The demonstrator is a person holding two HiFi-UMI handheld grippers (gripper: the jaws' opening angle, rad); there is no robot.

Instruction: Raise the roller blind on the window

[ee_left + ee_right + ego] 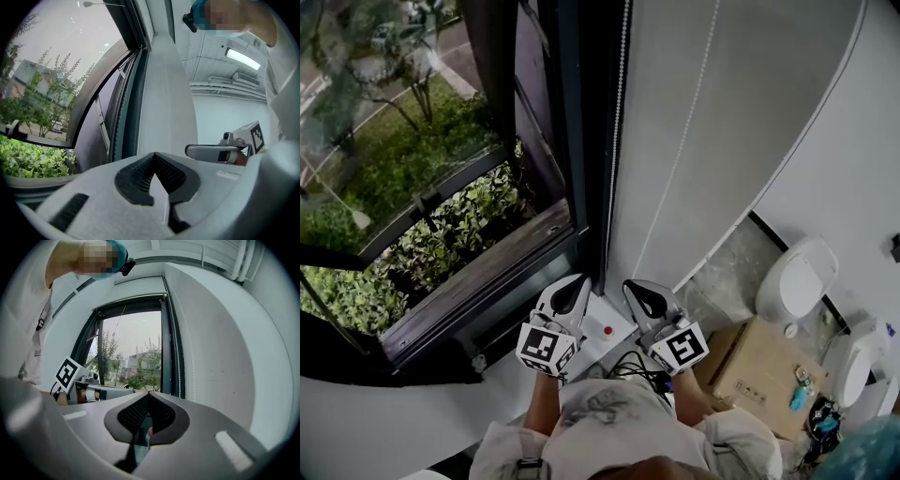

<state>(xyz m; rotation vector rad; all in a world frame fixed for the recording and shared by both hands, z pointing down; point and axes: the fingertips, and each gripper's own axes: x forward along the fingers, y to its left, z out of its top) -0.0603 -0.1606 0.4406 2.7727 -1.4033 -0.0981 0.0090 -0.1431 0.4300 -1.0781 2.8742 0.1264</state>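
A: At lower centre of the head view, left claw (583,279) and right claw (629,284) sit side by side, pointing at the foot of the grey fabric roller blind (722,141). State?

B: Left claw: pads tip to tip in its own view, no bead seen between them. Right claw: likewise closed, nothing pinched. The white bead chain (622,122) runs just right of its tips in its own view.

A: Blind?

B: Hangs long, right of the dark window frame (581,141). The fabric reaches down to about claw level; hem not made out. Raised it is not.

A: Step?

B: Judged: working the chain, either between pulls or about to take hold. The next move calls for one strand nipped and drawn downward. Which strand lifts the blind, cannot tell.
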